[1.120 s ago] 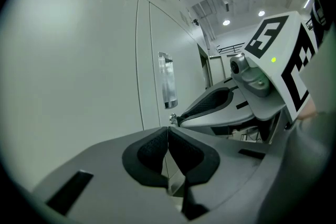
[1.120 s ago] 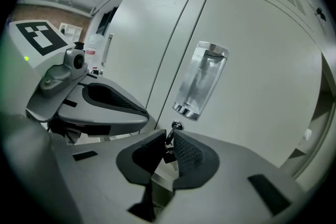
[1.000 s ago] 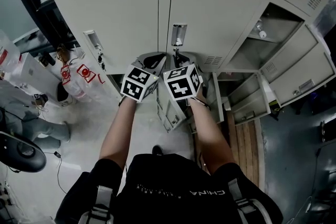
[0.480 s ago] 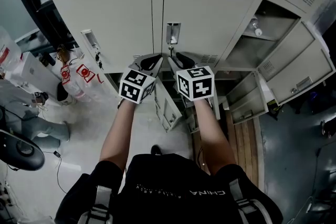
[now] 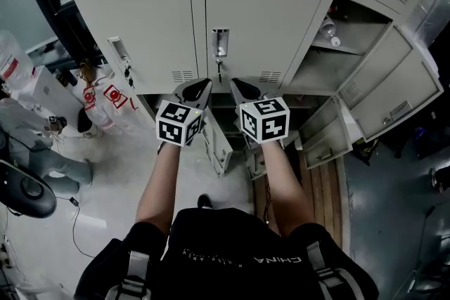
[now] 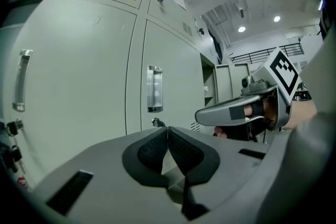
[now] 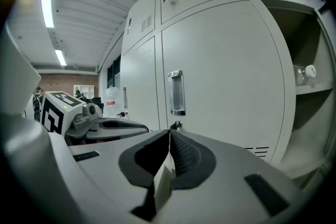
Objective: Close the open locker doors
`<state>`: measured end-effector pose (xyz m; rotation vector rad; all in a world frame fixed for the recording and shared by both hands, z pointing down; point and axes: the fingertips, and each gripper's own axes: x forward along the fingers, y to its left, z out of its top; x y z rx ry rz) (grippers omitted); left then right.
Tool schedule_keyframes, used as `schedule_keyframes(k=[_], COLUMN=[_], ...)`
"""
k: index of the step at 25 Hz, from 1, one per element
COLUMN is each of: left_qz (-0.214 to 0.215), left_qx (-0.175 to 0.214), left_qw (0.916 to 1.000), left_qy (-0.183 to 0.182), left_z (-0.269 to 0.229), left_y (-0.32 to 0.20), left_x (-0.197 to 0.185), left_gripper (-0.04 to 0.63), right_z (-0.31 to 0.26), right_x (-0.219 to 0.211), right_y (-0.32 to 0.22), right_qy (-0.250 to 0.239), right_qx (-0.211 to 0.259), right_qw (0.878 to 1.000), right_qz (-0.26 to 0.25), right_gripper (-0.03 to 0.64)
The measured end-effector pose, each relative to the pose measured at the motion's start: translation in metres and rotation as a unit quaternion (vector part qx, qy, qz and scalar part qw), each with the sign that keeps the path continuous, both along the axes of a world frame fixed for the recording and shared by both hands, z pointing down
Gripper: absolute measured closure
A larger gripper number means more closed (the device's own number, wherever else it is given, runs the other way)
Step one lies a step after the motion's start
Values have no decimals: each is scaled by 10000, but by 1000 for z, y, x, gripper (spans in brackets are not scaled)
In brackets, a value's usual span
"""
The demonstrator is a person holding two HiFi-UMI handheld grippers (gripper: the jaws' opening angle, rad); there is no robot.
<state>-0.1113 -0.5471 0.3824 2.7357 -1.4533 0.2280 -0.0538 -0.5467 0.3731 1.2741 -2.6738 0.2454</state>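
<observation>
The grey lockers fill the head view. The middle door [image 5: 260, 24] with its recessed handle [image 5: 220, 44] is closed. To its right a compartment [image 5: 330, 56] stands open with its door [image 5: 394, 81] swung wide. Lower doors [image 5: 219, 145] [image 5: 327, 140] hang ajar near my legs. My left gripper [image 5: 199, 88] [image 6: 168, 128] and right gripper [image 5: 242, 89] [image 7: 169, 132] hover side by side just below the handle [image 7: 176, 93], apart from the door. Both are shut with nothing in them. The right jaws have just closed on nothing.
A bottle [image 7: 303, 73] stands on the shelf of the open compartment. Bags with red print [image 5: 105, 98] lean against the left locker. A seated person [image 5: 31, 137] and a black chair [image 5: 24, 190] are at left, and wooden boards [image 5: 325, 200] lie at right.
Both grippers have drawn back a little from the middle door's handle. The right gripper has rolled, so its cube shows another face.
</observation>
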Motion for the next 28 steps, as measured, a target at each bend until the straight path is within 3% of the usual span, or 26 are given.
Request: schedule_keyframes(k=[16,22,28], left_qz=[-328,-210,-99], left_qx=[181,93,181], left_qw=[9993,9993,9997], left_qy=[-21,-288,-146], left_z=[-13,-7,-16], left_y=[89,120,144], left_x=[89,121,129], left_gripper=[575,575,575], right_z=[-9,3,0], right_x=[96,123,136], right_y=[77,102,130], right_qy=[-120,-349,-211], right_qx=[193,32,74], right_qw=[9991,9989,9995], right_qz=[-347,-321,-226], right_gripper=[583,583,583])
